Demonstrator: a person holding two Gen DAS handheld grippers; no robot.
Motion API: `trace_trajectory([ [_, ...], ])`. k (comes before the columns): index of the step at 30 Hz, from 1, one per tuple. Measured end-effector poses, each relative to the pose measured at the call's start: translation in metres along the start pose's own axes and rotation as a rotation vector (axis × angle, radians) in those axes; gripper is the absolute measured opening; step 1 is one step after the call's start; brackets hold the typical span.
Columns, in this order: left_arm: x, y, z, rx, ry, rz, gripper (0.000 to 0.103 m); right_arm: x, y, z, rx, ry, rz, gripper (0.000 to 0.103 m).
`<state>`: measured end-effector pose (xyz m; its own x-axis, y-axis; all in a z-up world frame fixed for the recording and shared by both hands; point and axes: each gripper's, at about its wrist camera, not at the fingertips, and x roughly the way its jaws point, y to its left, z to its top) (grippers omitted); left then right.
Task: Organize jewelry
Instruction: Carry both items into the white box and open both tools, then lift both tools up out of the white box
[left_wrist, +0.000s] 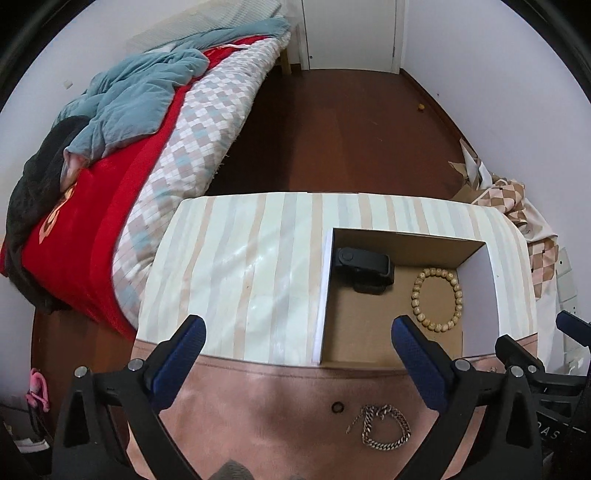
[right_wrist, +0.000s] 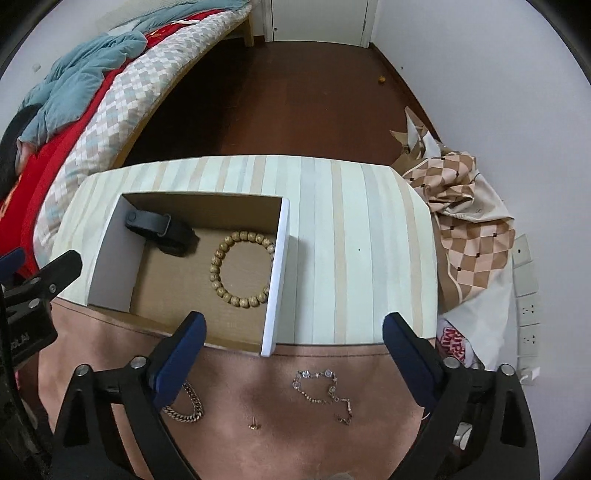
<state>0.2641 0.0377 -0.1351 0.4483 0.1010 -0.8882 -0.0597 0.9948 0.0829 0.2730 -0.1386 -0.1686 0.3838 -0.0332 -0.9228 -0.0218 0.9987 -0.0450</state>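
Cardboard box (right_wrist: 110, 266) on the striped table (right_wrist: 351, 240) already holds the wooden bead bracelet (right_wrist: 242, 274) and a black watch (right_wrist: 162, 230). Outstanding on the pink cloth (right_wrist: 295, 435): gold chain bracelet (left_wrist: 386, 430), small ring (left_wrist: 338, 407), gem-set chain (right_wrist: 321, 391) and a stud (right_wrist: 253, 424). Left gripper (left_wrist: 299, 354) and right gripper (right_wrist: 293, 350) both stand wide open, holding nothing. The box's near wall borders the cloth; room above the loose pieces appears unobstructed.

A wooden bead bracelet (right_wrist: 242, 270) and black watch (right_wrist: 162, 230) lie in the open box (right_wrist: 110, 258); chunky chain (right_wrist: 186, 408), stud (right_wrist: 253, 424) and jewelled chain (right_wrist: 325, 389) lie between the right claw's (right_wrist: 291, 354) open fingers.
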Motion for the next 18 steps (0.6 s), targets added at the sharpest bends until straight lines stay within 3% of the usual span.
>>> trace_trajectory([
  [9,-0.029,0.000,-0.018,-0.005,-0.025,0.023,0.103,-0.039,0.004,-0.016,0.007,-0.071,-0.016,0.100],
  [18,-0.083,0.004,-0.036,-0.024,-0.122,0.019,0.103,-0.098,0.002,-0.037,0.006,-0.175,-0.051,0.100],
])
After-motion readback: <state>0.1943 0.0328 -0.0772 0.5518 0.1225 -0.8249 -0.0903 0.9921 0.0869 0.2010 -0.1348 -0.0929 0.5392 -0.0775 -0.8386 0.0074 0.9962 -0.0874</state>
